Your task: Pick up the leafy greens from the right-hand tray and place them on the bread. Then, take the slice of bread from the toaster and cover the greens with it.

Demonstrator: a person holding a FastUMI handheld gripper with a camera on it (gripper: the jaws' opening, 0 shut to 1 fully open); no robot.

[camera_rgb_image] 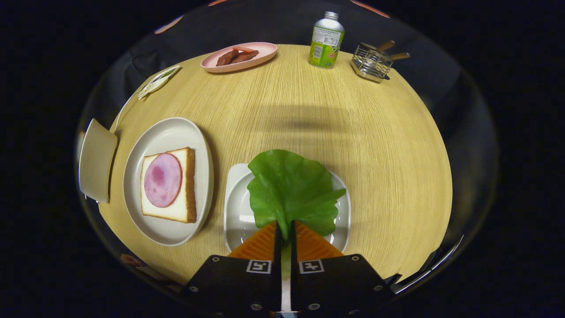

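A green lettuce leaf (289, 190) spreads out just ahead of my fingers, over a small white square tray (236, 207). My gripper (285, 232) is shut on the leaf's stem end, which is pinched between the two fingers. Left of the tray, a white oval plate (170, 132) carries a slice of bread (183, 207) topped with a round pink slice of ham (162, 179). I cannot tell whether the leaf still rests on the tray or hangs slightly above it.
On the round wooden table (375, 145), a pink plate (260, 55) with brown meat pieces sits at the far side, beside a green-labelled bottle (325, 42) and a wire rack (372, 62). A beige object (96, 161) stands at the table's left rim.
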